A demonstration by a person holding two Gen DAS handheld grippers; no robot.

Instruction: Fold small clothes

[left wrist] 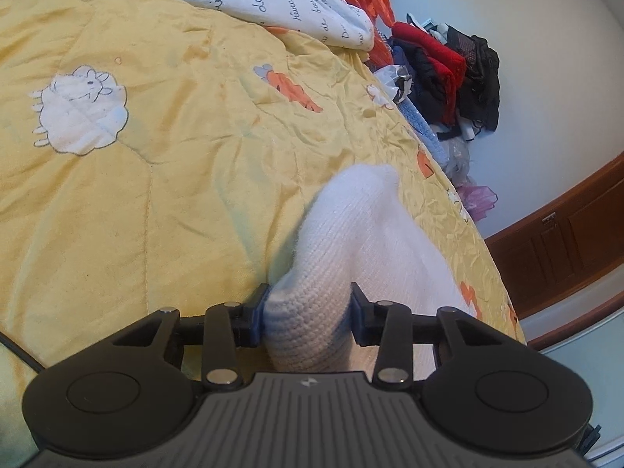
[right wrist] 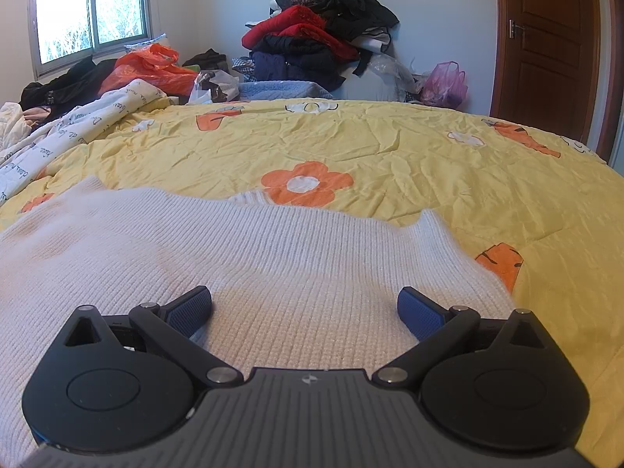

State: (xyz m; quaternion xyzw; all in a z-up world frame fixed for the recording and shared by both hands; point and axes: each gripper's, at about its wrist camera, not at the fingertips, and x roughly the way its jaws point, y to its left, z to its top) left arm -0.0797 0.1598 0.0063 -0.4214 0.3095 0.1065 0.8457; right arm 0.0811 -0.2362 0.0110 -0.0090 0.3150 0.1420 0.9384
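On the bed's yellow quilt with orange flowers, clothes heap against the far wall, we note the white knit sweater lying spread, left tool clamped on its bunched fold, right tool spread apart above it.

item count, bed and surroundings

one white ribbed knit garment; one yellow quilted bedspread with orange flower print; one white script-printed quilt; one heap of red and dark clothes; one orange plastic bag; one pink plastic bag; one brown wooden door; one window; two grippers, left gripper and right gripper.
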